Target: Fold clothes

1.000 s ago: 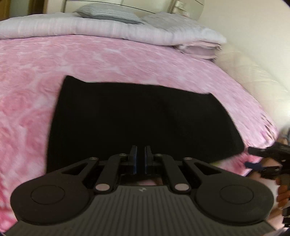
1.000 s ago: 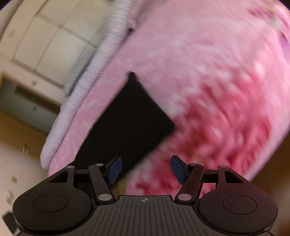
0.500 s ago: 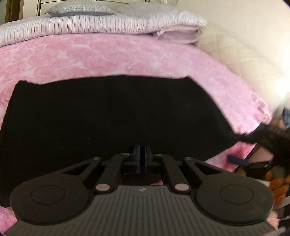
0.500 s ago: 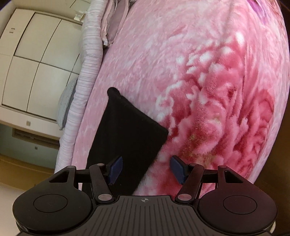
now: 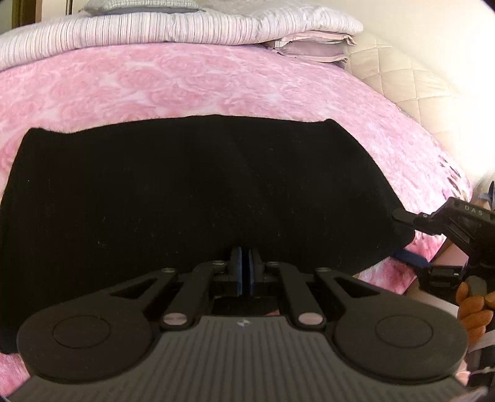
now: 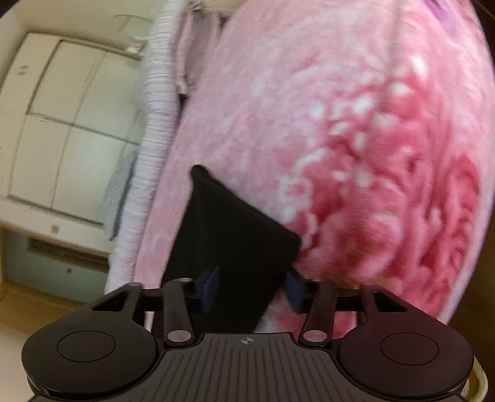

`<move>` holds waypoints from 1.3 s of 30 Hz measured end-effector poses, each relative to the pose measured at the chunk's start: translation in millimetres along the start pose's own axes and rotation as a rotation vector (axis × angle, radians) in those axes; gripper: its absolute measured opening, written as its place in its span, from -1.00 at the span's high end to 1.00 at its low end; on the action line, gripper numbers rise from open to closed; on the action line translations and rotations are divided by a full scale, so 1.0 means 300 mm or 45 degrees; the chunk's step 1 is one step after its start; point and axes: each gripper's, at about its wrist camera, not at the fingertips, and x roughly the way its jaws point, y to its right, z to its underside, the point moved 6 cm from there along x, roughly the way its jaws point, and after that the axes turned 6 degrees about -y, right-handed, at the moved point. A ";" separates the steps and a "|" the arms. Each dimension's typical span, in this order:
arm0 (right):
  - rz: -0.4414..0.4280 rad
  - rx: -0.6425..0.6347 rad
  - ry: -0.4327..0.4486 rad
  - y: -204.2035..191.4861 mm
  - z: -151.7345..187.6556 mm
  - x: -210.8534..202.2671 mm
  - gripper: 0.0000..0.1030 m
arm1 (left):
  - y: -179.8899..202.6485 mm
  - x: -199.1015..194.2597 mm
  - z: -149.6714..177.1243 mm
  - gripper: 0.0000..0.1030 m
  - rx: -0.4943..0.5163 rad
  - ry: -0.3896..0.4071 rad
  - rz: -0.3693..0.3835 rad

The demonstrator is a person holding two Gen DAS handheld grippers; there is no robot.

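Observation:
A black garment [image 5: 198, 191] lies flat on the pink bed, folded into a wide rectangle. My left gripper [image 5: 246, 263] is shut on its near edge at the middle. My right gripper [image 6: 252, 283] is open, its blue pads on either side of the garment's right near corner [image 6: 238, 247]. The right gripper also shows in the left wrist view [image 5: 402, 235], at the garment's right corner, held by a hand in an orange glove.
A pink floral blanket [image 5: 185, 83] covers the bed. Striped white bedding and folded pillows [image 5: 191, 27] lie along the far edge. A quilted cream headboard [image 5: 399, 71] stands at the right. White cupboard doors [image 6: 62, 123] stand beyond the bed.
My right gripper has moved in until the garment's corner sits between its open fingers. My left gripper has stayed shut on the near edge while the view shifted.

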 end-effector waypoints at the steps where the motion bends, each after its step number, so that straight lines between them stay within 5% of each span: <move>1: 0.015 -0.010 -0.011 -0.002 0.004 0.010 0.13 | -0.001 0.001 -0.001 0.89 -0.002 -0.002 0.003; 4: -0.011 0.060 -0.011 0.017 -0.002 0.037 0.14 | -0.008 0.003 -0.003 0.89 -0.018 -0.004 0.016; 6: 0.004 0.059 -0.016 0.006 -0.006 0.042 0.64 | -0.017 0.006 -0.005 0.89 -0.037 -0.003 0.039; 7: 0.060 -0.034 -0.023 -0.017 -0.003 0.047 0.66 | -0.023 0.007 -0.006 0.89 -0.050 -0.004 0.054; 13: 0.371 -0.914 0.150 -0.329 0.116 0.035 0.82 | -0.122 -0.044 -0.021 0.97 -0.255 0.047 0.210; 19: 0.285 -1.726 0.327 -0.600 0.438 0.036 0.83 | -0.386 -0.243 0.034 1.00 -0.547 0.211 0.147; 22: 0.175 -2.034 0.285 -0.644 0.646 0.081 0.83 | -0.493 -0.302 0.082 1.00 -0.684 0.240 0.183; 27: 0.111 -2.393 -0.047 -0.570 0.932 0.222 0.76 | -0.554 -0.347 0.137 0.99 -0.794 0.270 0.252; 28: 0.134 -2.439 -0.125 -0.538 0.967 0.251 0.71 | -0.559 -0.353 0.144 0.99 -0.819 0.273 0.281; 29: 0.157 -2.483 -0.204 -0.507 1.001 0.279 0.45 | -0.568 -0.353 0.149 0.99 -0.844 0.274 0.308; 30: 0.152 -2.545 -0.180 -0.489 1.020 0.275 0.32 | -0.579 -0.350 0.152 0.94 -0.869 0.274 0.335; 34: 0.010 -2.460 -0.253 -0.498 0.979 0.195 0.12 | -0.600 -0.329 0.182 0.76 -0.953 0.255 0.383; 37: -0.079 -2.150 -0.252 -0.528 0.871 0.111 0.12 | -0.607 -0.287 0.173 0.56 -1.025 0.243 0.477; 39: -0.084 -1.780 -0.243 -0.535 0.723 0.087 0.12 | -0.613 -0.243 0.160 0.41 -1.083 0.223 0.542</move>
